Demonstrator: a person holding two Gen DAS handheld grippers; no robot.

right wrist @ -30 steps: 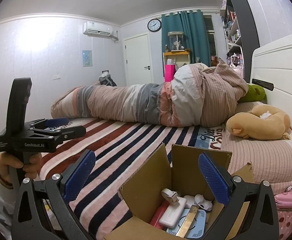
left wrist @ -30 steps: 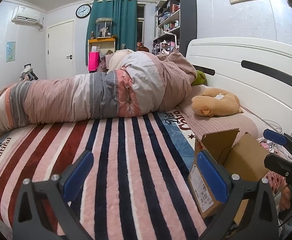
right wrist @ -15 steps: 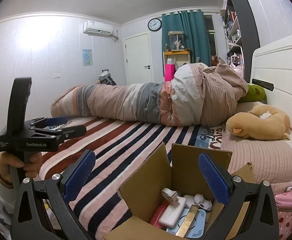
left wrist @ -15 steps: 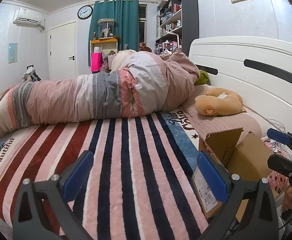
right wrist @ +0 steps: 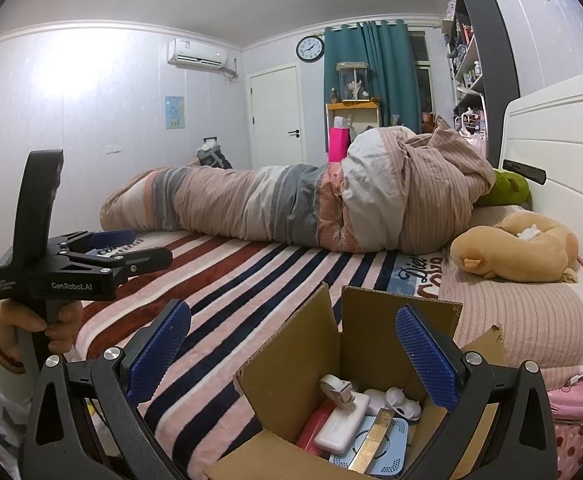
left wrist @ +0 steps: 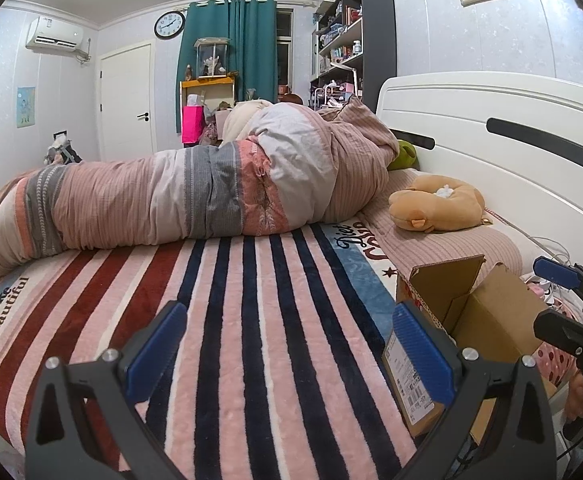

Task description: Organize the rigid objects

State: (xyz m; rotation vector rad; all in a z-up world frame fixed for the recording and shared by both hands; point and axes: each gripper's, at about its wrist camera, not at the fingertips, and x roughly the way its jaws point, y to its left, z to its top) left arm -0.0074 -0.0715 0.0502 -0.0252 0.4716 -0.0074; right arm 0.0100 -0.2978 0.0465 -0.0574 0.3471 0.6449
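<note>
An open cardboard box [right wrist: 347, 332] stands on the striped bed near the pillow; it also shows in the left wrist view [left wrist: 487, 316]. Inside lie several small rigid items: a white device [right wrist: 341, 422], a light blue flat case [right wrist: 375, 448], a red item [right wrist: 311, 432] and a white rounded piece [right wrist: 399, 400]. My right gripper [right wrist: 291, 356] is open and empty, hovering just above the box. My left gripper [left wrist: 287, 352] is open and empty above the striped blanket, left of the box; it shows from the side in the right wrist view [right wrist: 131, 252].
A rolled striped duvet [left wrist: 195, 192] lies across the far side of the bed. A tan plush toy [left wrist: 435, 208] rests on the pillow by the white headboard [left wrist: 511, 148]. A pink item [right wrist: 571, 396] and cables lie right of the box.
The left wrist view has shifted slightly, so the box sits a little further right and lower in it. Both grippers stay open and empty; the right gripper has barely moved.
</note>
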